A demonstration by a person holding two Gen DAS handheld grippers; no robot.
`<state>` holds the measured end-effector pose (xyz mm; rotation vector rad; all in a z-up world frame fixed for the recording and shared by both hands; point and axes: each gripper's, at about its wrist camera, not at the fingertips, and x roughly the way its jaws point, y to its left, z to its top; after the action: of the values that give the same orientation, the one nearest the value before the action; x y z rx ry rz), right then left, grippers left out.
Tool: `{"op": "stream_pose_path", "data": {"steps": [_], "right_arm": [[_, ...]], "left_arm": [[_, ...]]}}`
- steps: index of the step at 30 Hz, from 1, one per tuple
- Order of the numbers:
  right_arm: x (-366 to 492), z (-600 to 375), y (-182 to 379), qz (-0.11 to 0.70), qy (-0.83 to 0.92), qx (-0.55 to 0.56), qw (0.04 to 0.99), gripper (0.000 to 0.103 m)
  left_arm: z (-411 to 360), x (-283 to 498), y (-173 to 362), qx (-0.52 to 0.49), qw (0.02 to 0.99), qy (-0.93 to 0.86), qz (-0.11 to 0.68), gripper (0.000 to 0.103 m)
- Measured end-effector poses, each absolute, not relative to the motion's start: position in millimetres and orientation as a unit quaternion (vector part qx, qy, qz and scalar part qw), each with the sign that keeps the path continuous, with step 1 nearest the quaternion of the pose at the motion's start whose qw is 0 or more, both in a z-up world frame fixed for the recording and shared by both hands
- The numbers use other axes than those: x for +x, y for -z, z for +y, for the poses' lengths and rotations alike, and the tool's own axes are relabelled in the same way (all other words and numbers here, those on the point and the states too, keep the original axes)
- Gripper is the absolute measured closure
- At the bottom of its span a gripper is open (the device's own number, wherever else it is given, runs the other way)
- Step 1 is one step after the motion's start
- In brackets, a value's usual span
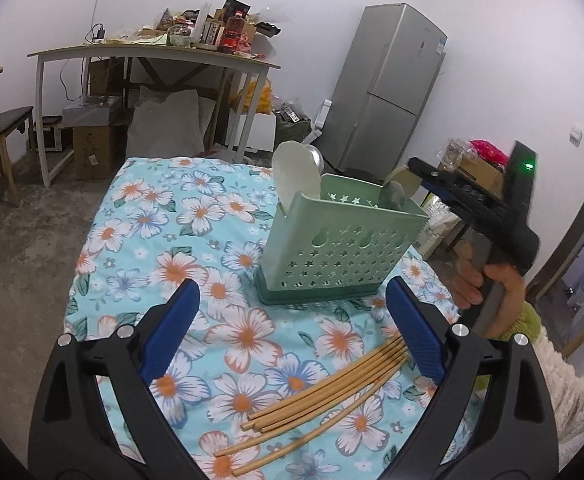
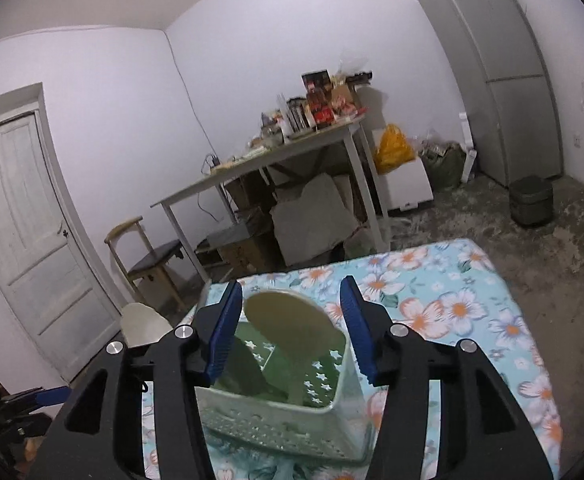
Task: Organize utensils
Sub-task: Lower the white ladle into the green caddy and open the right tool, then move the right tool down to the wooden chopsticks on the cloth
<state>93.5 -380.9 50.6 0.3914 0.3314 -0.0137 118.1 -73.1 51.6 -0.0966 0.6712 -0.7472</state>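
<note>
Both tongs are empty. Left tongs [image 1: 292, 320] gape wide over the flowered tabletop [image 1: 140, 216], and the bamboo chopsticks [image 1: 324, 384] lie fanned between their blue pads, none of them touched. Right tongs [image 2: 290, 328] stand about half open above the green utensil caddy [image 2: 280, 404], gripping nothing; a pale round spatula [image 2: 292, 316] stands inside it between the two pads.

Beyond the chopsticks the caddy sits upright, another pale utensil [image 1: 296, 174] rising from its far corner. The person's hand [image 1: 492, 284] carries the right tool just beside it.

Risks, as I judge them: the chopsticks are splayed, not bundled, so a closing pinch may catch only some and roll the rest toward the near edge. The cloth is soft and could bunch under the pads. The caddy looks light, and a nudge from the right tool could tip it.

Farther off, the floor is bare and mottled. A cluttered white desk [image 1: 152, 56], a wooden chair [image 1: 0, 124], a grey fridge [image 1: 392, 92] and a panelled door [image 2: 24, 240] stand along plain white walls.
</note>
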Motion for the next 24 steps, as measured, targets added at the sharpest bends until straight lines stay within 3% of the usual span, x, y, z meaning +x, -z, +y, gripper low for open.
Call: {"op": "stream_pose_path", "data": {"steps": [12,24], "right_arm": [[25.7,-372.5,-71.0,0.146,-0.008,0.213,0.966,0.045],[-8.6,-311.2,28.3,0.362,-0.083,0.258,0.892,0.045]], "left_arm": [[-76.5,107.7,-56.0,-0.047,0.878,0.349,0.323,0.012],[-57.0,112.1,-17.0,-0.035,0.88,0.264,0.394,0.012]]}}
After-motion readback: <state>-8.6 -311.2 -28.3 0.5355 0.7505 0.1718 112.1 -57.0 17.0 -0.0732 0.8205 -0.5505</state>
